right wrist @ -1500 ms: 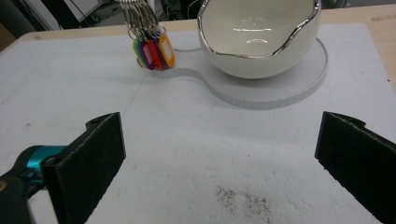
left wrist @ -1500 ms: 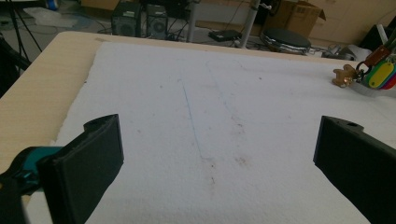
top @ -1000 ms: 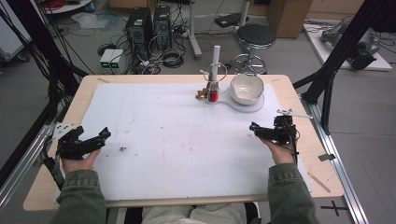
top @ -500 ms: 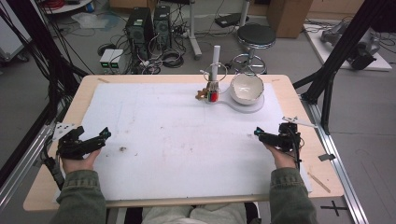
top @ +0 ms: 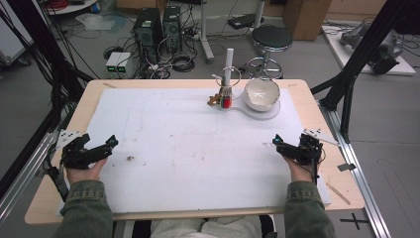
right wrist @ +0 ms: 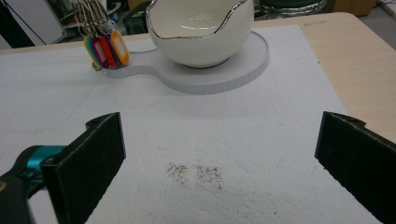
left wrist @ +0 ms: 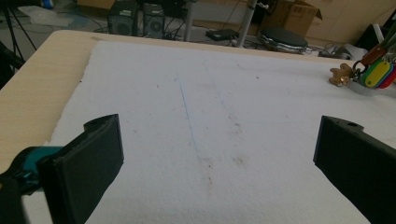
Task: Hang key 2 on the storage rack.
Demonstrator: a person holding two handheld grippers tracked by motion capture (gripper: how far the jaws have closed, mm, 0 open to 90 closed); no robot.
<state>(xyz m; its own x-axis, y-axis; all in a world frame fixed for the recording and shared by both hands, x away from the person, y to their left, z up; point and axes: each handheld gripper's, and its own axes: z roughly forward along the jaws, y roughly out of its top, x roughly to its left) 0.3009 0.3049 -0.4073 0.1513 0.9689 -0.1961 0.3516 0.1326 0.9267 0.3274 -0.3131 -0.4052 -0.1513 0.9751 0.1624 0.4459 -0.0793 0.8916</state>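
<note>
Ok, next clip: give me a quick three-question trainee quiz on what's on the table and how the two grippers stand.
1. True or false: the right gripper is shut on the coloured key tags.
2. Which thing sits on the round part of the white stand? A) a mug B) the white bowl C) a spoon
3. Fill in: on the white mat, the left gripper has its jaws ____.

Key
1. False: its jaws are wide apart over bare mat, well short of the tags.
2. B: the bowl, with its wavy metallic rim, rests on the stand's round disc.
3. Open, with nothing between them.
</note>
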